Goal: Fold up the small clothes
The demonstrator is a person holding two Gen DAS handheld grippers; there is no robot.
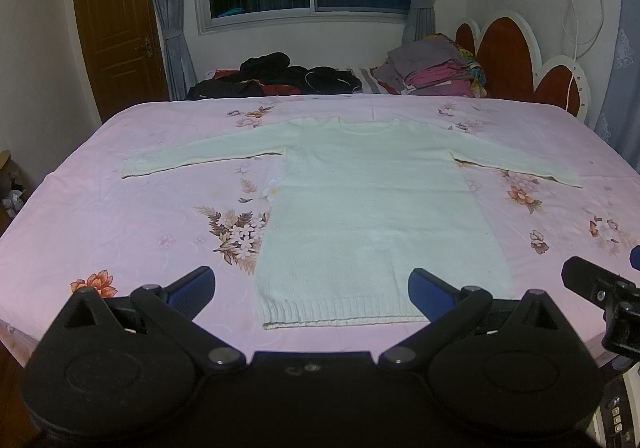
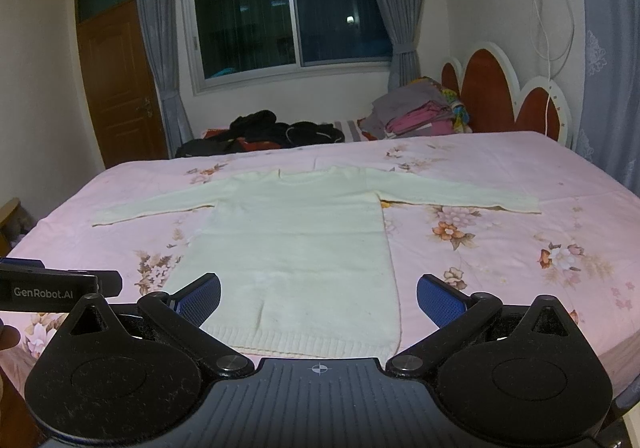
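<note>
Bedroom at night. Dark sliding window [image 2: 286, 13] with ceiling light reflection, grey curtains [image 2: 154, 27] tied back. Brown wooden door [image 2: 120, 83] on left. Pink floral bedsheet [image 1: 132, 224], red scalloped headboard [image 2: 492, 95], white cable [image 2: 546, 35] dangling from wall socket. Plain white walls.

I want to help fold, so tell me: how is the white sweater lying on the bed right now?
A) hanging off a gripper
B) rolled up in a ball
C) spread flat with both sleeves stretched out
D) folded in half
C: the cream knit sweater lies flat on the pink floral bedsheet, both sleeves out to the sides, and the open left gripper and open right gripper hold nothing.
</note>
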